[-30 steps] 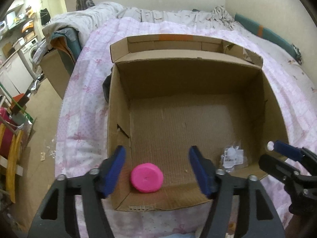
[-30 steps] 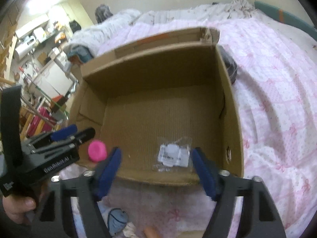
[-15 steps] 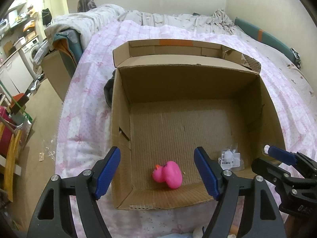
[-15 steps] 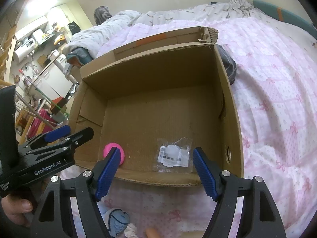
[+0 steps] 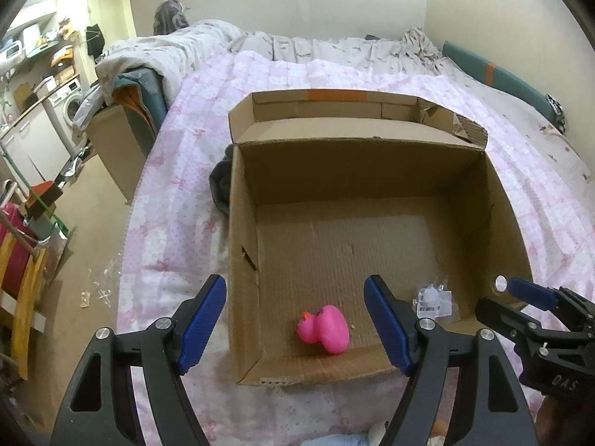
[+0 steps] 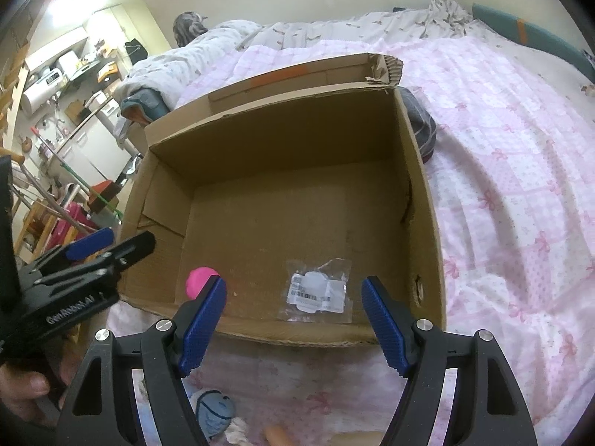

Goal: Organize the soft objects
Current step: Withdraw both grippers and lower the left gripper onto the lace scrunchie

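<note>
The left gripper (image 5: 295, 319) hovers above the near-left corner of the cardboard box (image 5: 243, 260), its blue fingers (image 5: 202, 321) spread wide with nothing between them. The right gripper (image 6: 293, 321) hangs over the box's near edge toward the right side, its blue-padded jaws equally wide apart and empty. Each tool shows at the margin of the other's view, and a bare hand (image 6: 22, 394) grips the left one's handle.

The pink rubber duck (image 5: 324, 329) lies on the box floor in the near-left corner, close to the front wall, its orange beak pointing toward the left wall. It is a glossy, bright pink, rounded toy, touching neither gripper. In the right wrist view only its rounded top (image 6: 200, 278) shows behind the right gripper's left finger.

A small clear plastic packet (image 6: 318, 290) with a white label lies flat on the box floor near the front wall, well right of the duck. The box sits open on a pink patterned quilt (image 6: 520, 186) covering a bed. A dark grey bundle (image 6: 422, 130) rests against the box's right wall outside. A blue-and-white soft toy (image 6: 215, 410) lies on the quilt in front of the box, below the right gripper.
</note>
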The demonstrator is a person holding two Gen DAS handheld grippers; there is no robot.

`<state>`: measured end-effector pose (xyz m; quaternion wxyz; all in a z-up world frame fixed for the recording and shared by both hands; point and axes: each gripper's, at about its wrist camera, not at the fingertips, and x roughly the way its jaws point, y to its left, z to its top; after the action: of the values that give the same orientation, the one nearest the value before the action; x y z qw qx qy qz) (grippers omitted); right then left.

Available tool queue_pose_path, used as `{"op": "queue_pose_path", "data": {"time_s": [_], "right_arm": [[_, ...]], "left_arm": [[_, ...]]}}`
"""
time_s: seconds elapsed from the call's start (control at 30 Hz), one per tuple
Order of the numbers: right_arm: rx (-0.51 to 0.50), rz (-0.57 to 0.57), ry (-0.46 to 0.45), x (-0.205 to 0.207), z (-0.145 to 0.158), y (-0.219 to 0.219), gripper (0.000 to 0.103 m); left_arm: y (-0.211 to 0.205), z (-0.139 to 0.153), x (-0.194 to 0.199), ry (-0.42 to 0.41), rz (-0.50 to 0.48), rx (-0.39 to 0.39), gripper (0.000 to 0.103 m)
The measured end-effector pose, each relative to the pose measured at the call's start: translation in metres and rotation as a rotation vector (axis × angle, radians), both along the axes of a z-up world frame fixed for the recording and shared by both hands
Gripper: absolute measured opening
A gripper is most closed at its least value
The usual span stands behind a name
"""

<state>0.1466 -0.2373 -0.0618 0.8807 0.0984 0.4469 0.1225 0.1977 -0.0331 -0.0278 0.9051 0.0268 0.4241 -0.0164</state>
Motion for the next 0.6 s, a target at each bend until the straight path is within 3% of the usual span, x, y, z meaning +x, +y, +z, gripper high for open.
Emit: {"op": "queue_pose_path", "data": {"time_s": [0.23, 0.37, 0.6], "right_arm": [[-0.013, -0.020, -0.010, -0.014, 0.008, -0.006, 0.079], [0.080, -0.025, -0.014, -0.025, 0.020, -0.015, 0.079], [0.069, 0.002, -0.057, -0.058, 0.044, -0.016, 0.079]], "left_arm": [[0.013, 0.016, -0.019, -0.024, 0.015, -0.003, 0.074], [0.021, 0.019, -0.032, -0.014, 0.031, -0.017, 0.074], [0.035, 0.025, -0.060, -0.006, 0.058, -0.039, 0.074]]}}
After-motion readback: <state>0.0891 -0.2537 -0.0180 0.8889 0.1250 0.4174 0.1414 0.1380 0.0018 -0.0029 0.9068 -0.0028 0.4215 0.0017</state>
